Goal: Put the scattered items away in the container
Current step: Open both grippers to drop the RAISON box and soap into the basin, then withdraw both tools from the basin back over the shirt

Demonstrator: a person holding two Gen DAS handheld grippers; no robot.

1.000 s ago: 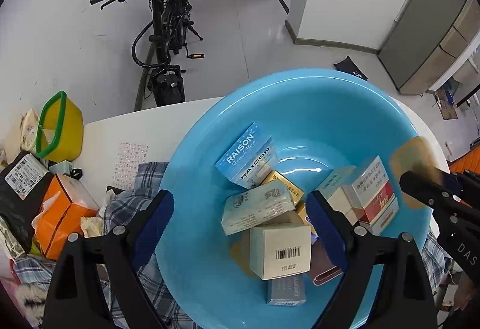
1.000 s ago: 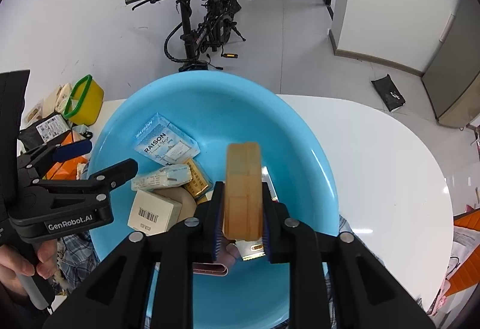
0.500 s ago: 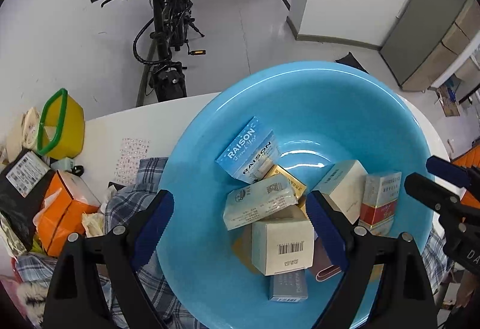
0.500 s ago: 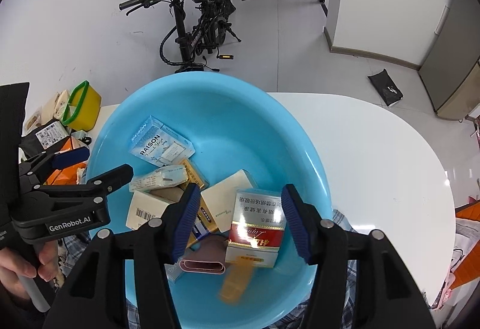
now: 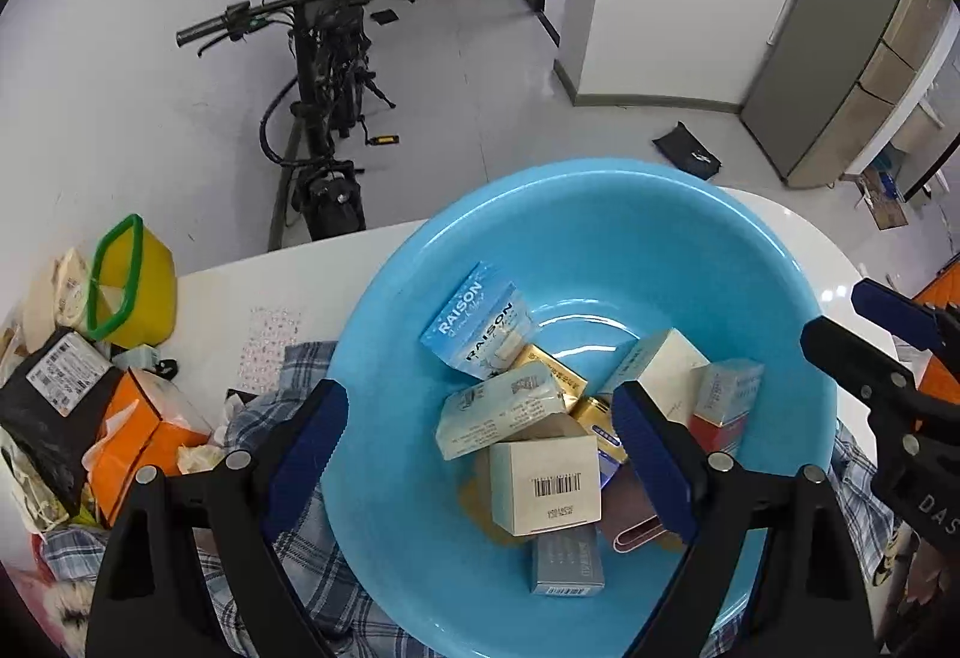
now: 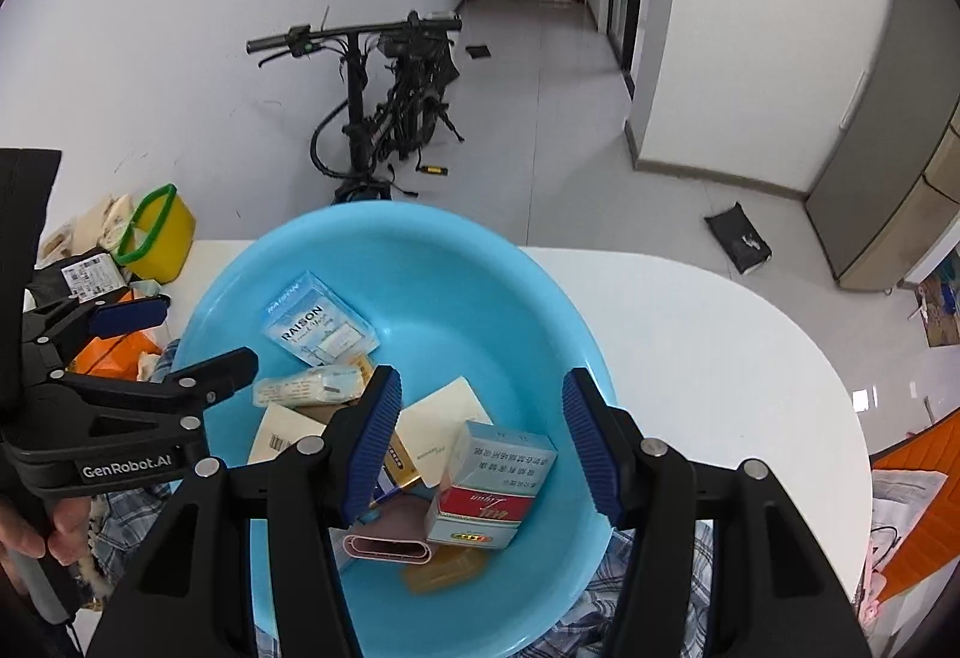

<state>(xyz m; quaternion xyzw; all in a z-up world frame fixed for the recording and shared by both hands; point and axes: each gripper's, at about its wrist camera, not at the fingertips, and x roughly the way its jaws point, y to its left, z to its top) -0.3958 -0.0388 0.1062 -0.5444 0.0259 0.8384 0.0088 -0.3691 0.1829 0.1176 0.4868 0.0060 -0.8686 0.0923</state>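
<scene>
**Boxes lying in the blue basin, both grippers empty**

The right gripper (image 6: pixel 480 439) is hanging over the blue basin (image 6: pixel 480 268) with its jaws parted and gripping nothing; they have just been opening. Below them the amber bar (image 6: pixel 444 568) is lying on the basin floor beside the red-and-white box (image 6: pixel 489 496). The left gripper (image 5: pixel 474 454) is standing wide apart (also empty) above the barcode box (image 5: pixel 546 484).

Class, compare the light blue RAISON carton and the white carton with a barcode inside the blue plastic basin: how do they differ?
The light blue RAISON carton bears large lettering; the white barcode carton is plain apart from its barcode. The RAISON carton leans against the basin's far slope; the white carton sits nearer, atop other packs. Both are small cardboard cartons inside the basin.
</scene>
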